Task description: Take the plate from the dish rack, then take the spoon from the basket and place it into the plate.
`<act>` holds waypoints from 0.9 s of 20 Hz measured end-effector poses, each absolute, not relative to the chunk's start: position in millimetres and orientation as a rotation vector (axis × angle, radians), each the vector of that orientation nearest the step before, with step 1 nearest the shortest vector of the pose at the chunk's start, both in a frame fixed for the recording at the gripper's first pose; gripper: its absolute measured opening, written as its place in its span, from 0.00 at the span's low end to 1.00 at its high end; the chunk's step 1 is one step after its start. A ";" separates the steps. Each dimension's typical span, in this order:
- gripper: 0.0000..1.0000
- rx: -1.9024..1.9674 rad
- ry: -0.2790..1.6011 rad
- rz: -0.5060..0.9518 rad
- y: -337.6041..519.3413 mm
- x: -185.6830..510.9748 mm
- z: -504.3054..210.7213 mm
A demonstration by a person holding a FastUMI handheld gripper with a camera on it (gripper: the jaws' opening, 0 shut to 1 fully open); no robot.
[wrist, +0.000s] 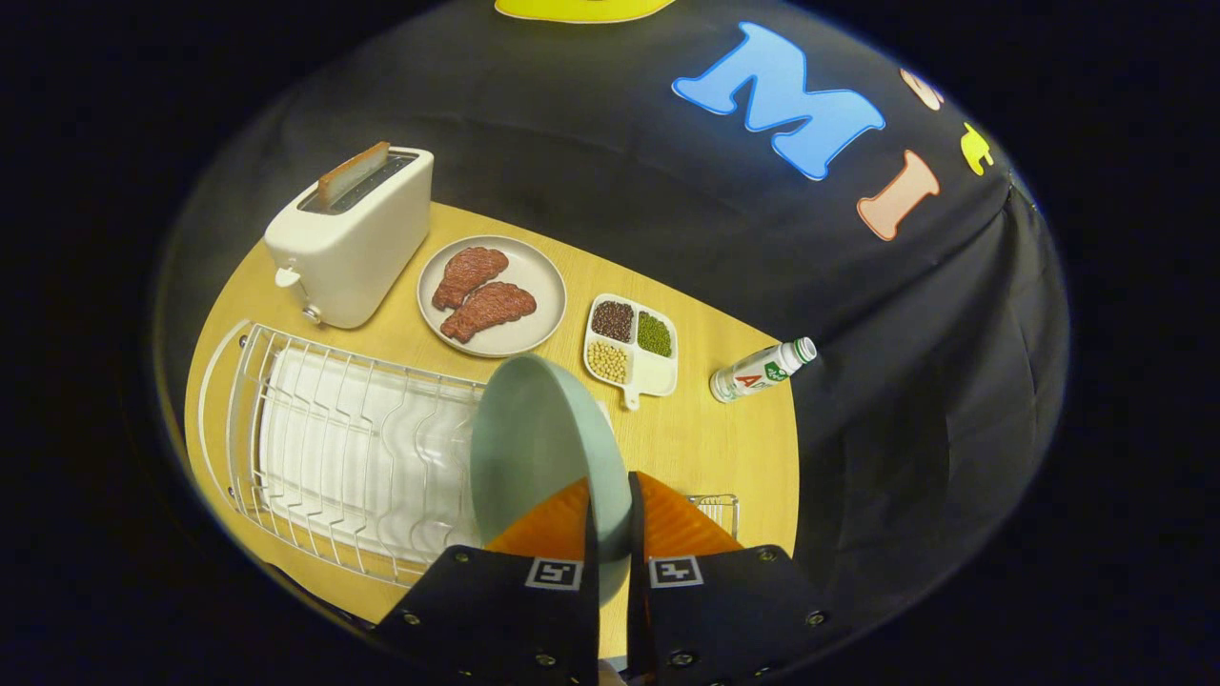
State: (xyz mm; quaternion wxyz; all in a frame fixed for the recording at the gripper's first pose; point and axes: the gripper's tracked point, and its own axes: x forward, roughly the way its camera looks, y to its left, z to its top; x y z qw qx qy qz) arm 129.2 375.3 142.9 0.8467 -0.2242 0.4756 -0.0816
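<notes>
The tool [610, 514] is clamping the pale green plate [534, 448] by its rim, low in the frame's centre, beside the wire dish rack [315, 448] at lower left. A toaster [348, 238], meat dish [491, 295], bean tray [631, 345] and bottle [762, 370] are lying beyond on the tabletop [724, 448].

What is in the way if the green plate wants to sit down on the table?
Nothing visible. The gripper is shut on the green plate, held on edge above the dish rack. Bare table lies just beside it, before the bean tray.

Wooden table [734, 448] carries toaster [353, 238], dish rack [334, 448], meat plate [534, 286], bean tray [658, 376], bottle [761, 372].
</notes>
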 end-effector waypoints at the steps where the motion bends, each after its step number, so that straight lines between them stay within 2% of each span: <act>1: 0.11 -0.460 0.999 -0.170 375.0 129.2 144.6; 8: 0.11 -0.377 0.962 -0.139 361.2 118.9 177.1; 18: 0.11 -0.198 0.925 -0.103 296.0 74.1 213.5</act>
